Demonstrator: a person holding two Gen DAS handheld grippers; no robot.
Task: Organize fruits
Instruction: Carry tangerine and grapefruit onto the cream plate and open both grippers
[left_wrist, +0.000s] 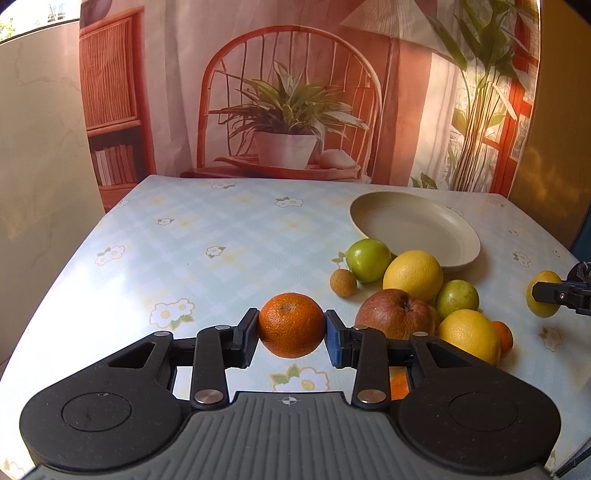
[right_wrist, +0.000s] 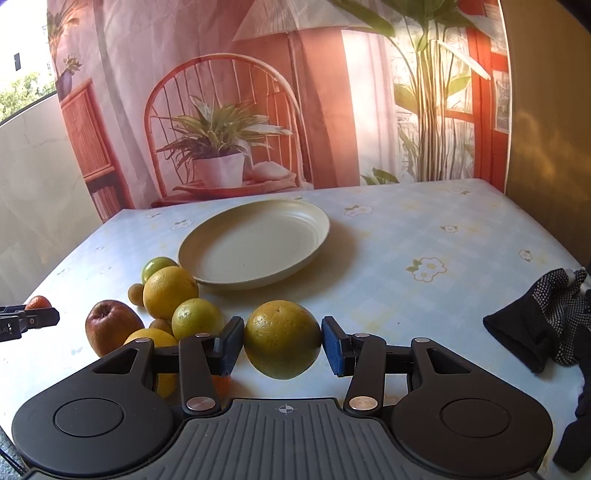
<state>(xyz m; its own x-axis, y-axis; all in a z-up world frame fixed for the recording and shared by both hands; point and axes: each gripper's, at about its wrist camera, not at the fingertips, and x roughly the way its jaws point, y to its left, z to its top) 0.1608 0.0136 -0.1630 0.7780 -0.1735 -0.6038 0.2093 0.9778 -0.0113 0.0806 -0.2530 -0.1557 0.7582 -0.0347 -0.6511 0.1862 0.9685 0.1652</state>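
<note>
Item: fruit for the plate, cream, bare, on the desk.

- My left gripper pinches the orange; plate lies ahead and to its right, beyond the fruit pile.
- My right gripper pinches the yellow-green citrus; plate lies straight ahead, slightly left, nothing between.

Judgement: right gripper is nearer the plate with the clearer path.

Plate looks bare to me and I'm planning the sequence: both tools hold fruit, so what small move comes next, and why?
Probably carry the right tool forward over the plate: its pads clamp the yellow-green citrus, the plate is empty and lies just ahead. The left tool holds the orange.
</note>
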